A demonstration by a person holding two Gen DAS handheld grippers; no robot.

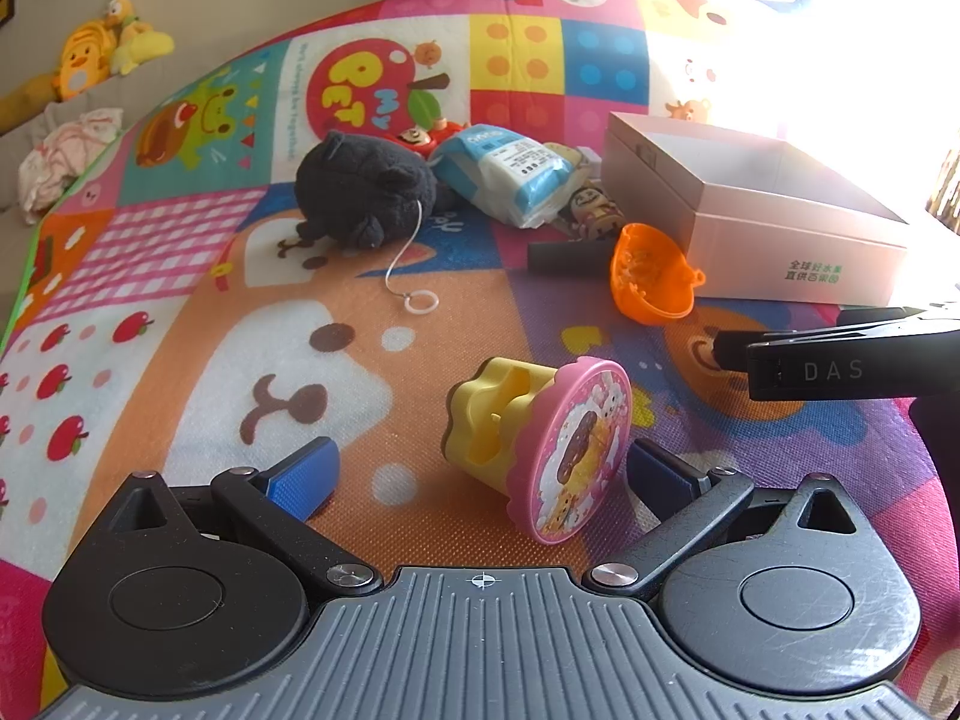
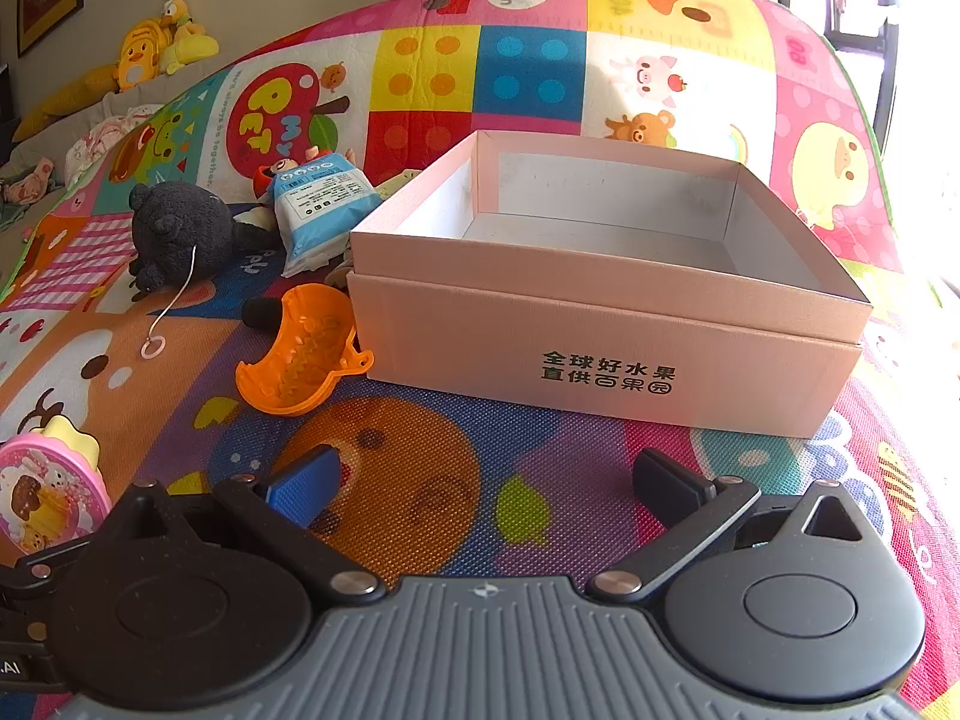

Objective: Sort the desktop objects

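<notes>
Both pairs of fingers are standing wide open and holding nothing: the left gripper [image 1: 480, 474] is hovering over a pink-lidded yellow toy cup [image 1: 540, 444] lying tipped between its fingers on the colourful play mat [image 1: 180, 360], while the right gripper [image 2: 486, 480] is facing an open pink box [image 2: 600, 300] just ahead, an orange toy shell [image 2: 300, 360] beyond its left finger.

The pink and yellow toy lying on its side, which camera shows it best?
The left wrist view. The pink and yellow toy lies whole, just ahead of the open left gripper, with its pictured pink end and yellow body clear. The right wrist view catches only part of it, cut off at the left edge.
</notes>
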